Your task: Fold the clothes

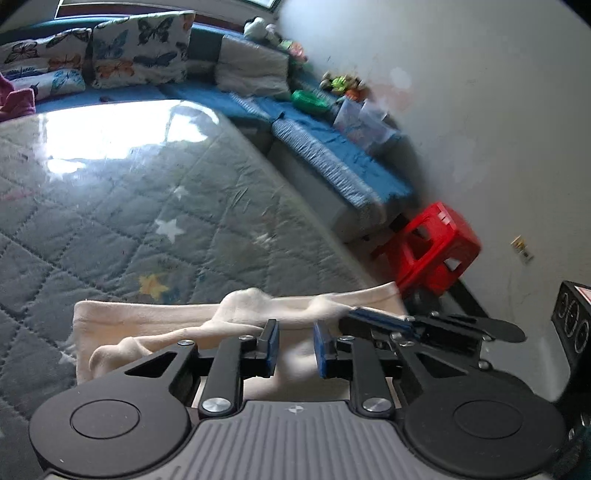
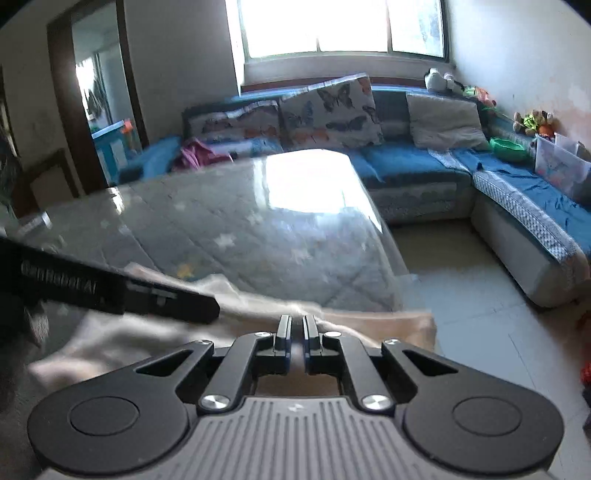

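Cream garment (image 1: 155,325) lies bunched, part-folded, at the quilted table's (image 1: 110,221) near edge; left gripper (image 1: 294,345) gapes empty over it, right gripper (image 2: 296,332) pinches its fabric; flattening remains.

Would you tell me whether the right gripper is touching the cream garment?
Touching: the right wrist view shows the right gripper nearly closed, pinching a fold of the cream garment between its pads.

Daylight from the blown-out window (image 2: 343,27) at twelve o'clock glares off the table (image 2: 314,188); motion blur and fisheye vignetting darken the corners.
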A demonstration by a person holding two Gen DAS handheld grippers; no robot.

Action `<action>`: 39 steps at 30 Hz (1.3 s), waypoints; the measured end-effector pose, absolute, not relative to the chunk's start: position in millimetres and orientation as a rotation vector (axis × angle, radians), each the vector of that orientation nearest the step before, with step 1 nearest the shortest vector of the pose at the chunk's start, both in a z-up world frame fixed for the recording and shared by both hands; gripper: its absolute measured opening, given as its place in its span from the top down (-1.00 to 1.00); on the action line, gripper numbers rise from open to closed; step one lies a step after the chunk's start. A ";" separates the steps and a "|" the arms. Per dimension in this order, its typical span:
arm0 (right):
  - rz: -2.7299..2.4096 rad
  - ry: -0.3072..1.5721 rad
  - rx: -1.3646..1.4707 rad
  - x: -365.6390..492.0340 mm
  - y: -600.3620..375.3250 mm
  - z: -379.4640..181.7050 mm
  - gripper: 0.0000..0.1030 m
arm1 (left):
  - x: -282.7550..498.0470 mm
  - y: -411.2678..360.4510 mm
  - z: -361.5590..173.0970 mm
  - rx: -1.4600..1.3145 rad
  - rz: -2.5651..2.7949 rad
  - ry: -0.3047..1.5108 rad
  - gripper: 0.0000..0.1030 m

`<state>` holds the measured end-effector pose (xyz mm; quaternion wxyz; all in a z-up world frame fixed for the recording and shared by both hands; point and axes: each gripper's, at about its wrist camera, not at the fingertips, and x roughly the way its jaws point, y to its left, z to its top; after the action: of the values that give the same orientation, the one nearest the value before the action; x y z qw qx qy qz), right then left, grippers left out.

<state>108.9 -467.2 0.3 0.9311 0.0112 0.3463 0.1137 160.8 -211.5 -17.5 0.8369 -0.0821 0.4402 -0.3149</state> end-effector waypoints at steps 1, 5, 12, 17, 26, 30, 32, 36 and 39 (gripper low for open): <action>0.233 0.708 0.014 108.4 -465.8 -1.5 0.84 | 162.0 -211.7 -22.0 -0.161 -0.651 0.928 0.66; 0.236 0.702 -0.011 106.5 -461.1 -6.8 0.79 | 163.5 -206.9 -23.8 -0.181 -0.656 0.920 0.67; 0.245 0.700 0.020 112.5 -463.5 -9.2 0.60 | 160.7 -215.7 -12.8 -0.071 -0.576 0.827 0.53; 0.252 0.683 0.019 106.7 -462.5 -6.5 0.41 | 165.4 -220.1 -19.5 -0.050 -0.585 0.834 0.38; 0.248 0.658 -0.015 98.4 -457.4 -1.7 0.25 | 145.4 -211.0 -5.0 -0.071 -0.656 0.642 0.87; 0.245 0.649 -0.025 95.3 -455.6 0.5 0.31 | 145.1 -218.3 -12.7 -0.014 -0.651 0.638 0.86; 0.244 0.651 -0.021 93.4 -455.9 0.9 0.35 | 150.2 -220.8 -20.1 -0.003 -0.635 0.682 0.77; 0.242 0.655 -0.014 89.6 -456.3 1.9 0.36 | 153.4 -213.0 -23.1 -0.034 -0.603 0.732 0.76; 0.241 0.658 -0.008 86.8 -456.7 2.5 0.35 | 145.5 -202.3 -14.2 -0.068 -0.593 0.735 0.41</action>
<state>86.8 -456.7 2.5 0.9393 -0.0041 0.3223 0.1179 145.5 -202.3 -14.2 0.8900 -0.0328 0.3539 -0.2855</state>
